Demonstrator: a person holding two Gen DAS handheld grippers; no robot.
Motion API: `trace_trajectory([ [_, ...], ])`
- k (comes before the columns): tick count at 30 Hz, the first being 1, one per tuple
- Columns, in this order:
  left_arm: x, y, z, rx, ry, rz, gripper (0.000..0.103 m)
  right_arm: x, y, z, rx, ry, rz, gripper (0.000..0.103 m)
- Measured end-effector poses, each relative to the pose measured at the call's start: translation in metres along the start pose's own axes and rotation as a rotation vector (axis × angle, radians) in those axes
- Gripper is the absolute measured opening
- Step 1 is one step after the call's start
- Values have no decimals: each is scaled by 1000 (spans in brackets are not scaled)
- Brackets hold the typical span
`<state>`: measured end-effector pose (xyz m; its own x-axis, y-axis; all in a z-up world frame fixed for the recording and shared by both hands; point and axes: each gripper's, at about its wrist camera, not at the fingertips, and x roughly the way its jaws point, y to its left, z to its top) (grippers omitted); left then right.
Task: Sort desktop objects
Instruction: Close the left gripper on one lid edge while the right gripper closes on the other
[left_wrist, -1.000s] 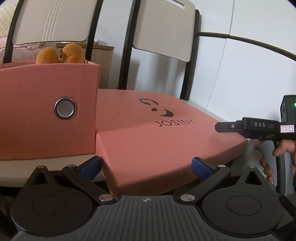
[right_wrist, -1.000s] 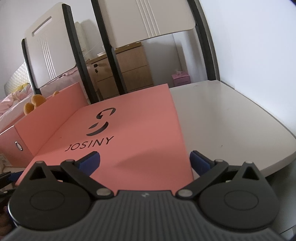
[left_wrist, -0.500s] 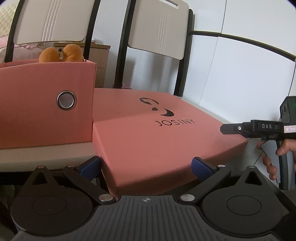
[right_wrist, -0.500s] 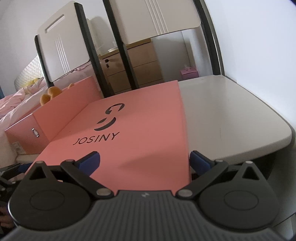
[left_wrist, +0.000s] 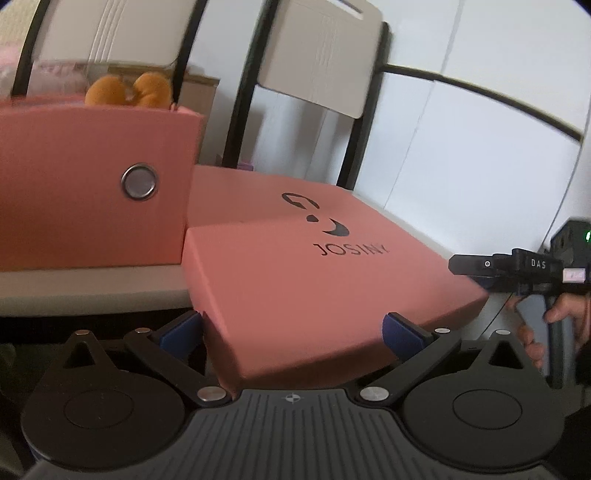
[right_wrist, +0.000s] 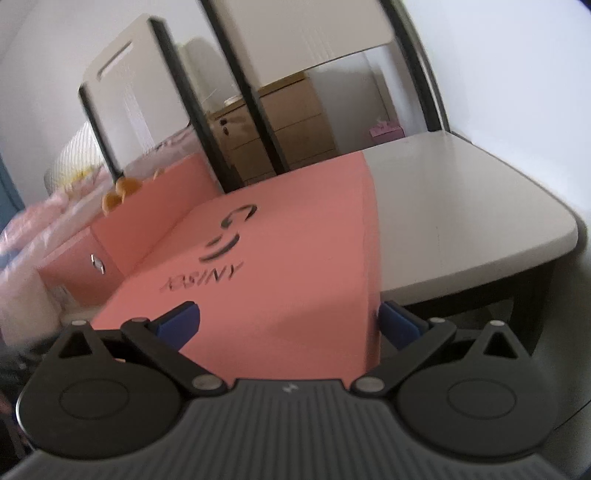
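Observation:
A flat pink JOSINY box (left_wrist: 295, 280) lies partly on the white table (left_wrist: 92, 291), and its near end hangs past the table's edge. My left gripper (left_wrist: 291, 330) has its jaws wide around the box's near left corner, with the blue pads (left_wrist: 181, 328) against its sides. My right gripper (right_wrist: 290, 319) holds the near right corner of the box (right_wrist: 280, 266) the same way. In the left wrist view the right gripper (left_wrist: 465, 264) shows side-on at that corner, held by a hand (left_wrist: 561, 314).
A pink drawer box (left_wrist: 92, 192) with a metal knob stands at the left with an orange plush toy (left_wrist: 129, 90) in it. Chair backs (left_wrist: 325, 55) stand behind the table. Bare table top (right_wrist: 461, 206) lies right of the box. A wooden cabinet (right_wrist: 280, 129) is farther back.
Both grippers have drawn back and down with the pink box between their jaws. The box has slid toward me, and more of it overhangs the table edge.

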<state>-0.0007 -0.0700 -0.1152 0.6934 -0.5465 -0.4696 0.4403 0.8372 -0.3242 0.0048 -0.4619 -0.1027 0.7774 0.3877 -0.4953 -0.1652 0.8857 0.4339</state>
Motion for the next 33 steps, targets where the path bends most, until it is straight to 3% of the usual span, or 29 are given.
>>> trace_trajectory([
  [6,-1,29,11,-144,-3,-37,103,7,-30,0,255,58,54,103],
  [12,14,46,11,-248,41,-61,103,14,-48,-8,380,94,108,103],
  [17,25,55,10,-329,57,-128,103,23,-65,-14,513,101,187,103],
  [23,35,62,8,-388,57,-135,103,38,-70,-16,572,121,219,101],
  [25,36,60,10,-383,54,-149,103,40,-70,-16,571,119,219,88],
  [28,37,57,12,-388,65,-189,103,37,-69,-12,575,111,225,77],
  [31,40,57,14,-427,95,-208,103,31,-64,-4,542,84,231,75],
  [33,40,60,14,-443,96,-216,97,27,-62,-2,531,82,219,74],
])
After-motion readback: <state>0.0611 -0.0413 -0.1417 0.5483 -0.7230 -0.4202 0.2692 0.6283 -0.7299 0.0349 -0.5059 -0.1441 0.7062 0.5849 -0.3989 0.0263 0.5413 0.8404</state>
